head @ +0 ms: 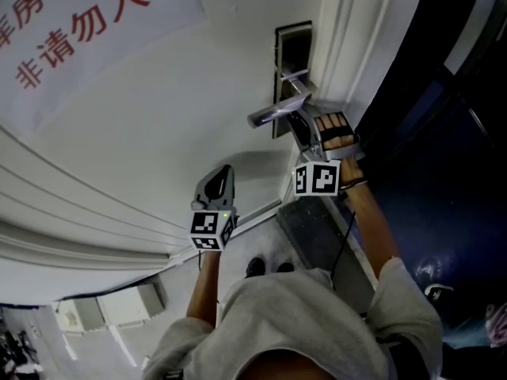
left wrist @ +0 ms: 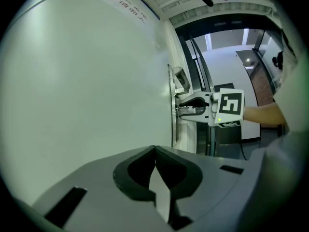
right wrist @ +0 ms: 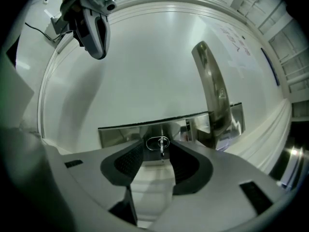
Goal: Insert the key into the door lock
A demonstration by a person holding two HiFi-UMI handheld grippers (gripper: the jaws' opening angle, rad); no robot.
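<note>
Since the key (right wrist: 161, 144) is a small flat piece of metal, I judge it light, stiff and rather slippery. Its oval bow is the only place to take hold of it, and pinched flat-on across that bow it should not twist out. It sits in the keyhole of the steel lock plate (right wrist: 120, 134) with its bow sticking out toward me, beside the lever handle (right wrist: 212, 91) on the white door (right wrist: 145, 66). How deep the blade goes I cannot tell.

The fingers of the right gripper (right wrist: 160, 154) stand apart on either side of the bow, near it but not pressing on it, so nothing is held there. The left gripper (left wrist: 155, 151) hangs well apart from the lock, facing bare door, its fingers together with nothing between them.

As for containers, I see no box, tray or bowl. The only thing that takes anything in is the keyhole, and what is in it is the key's blade. I judge that a sideways push on the bow could bend that thin blade, so I would move it only straight along its own line.
</note>
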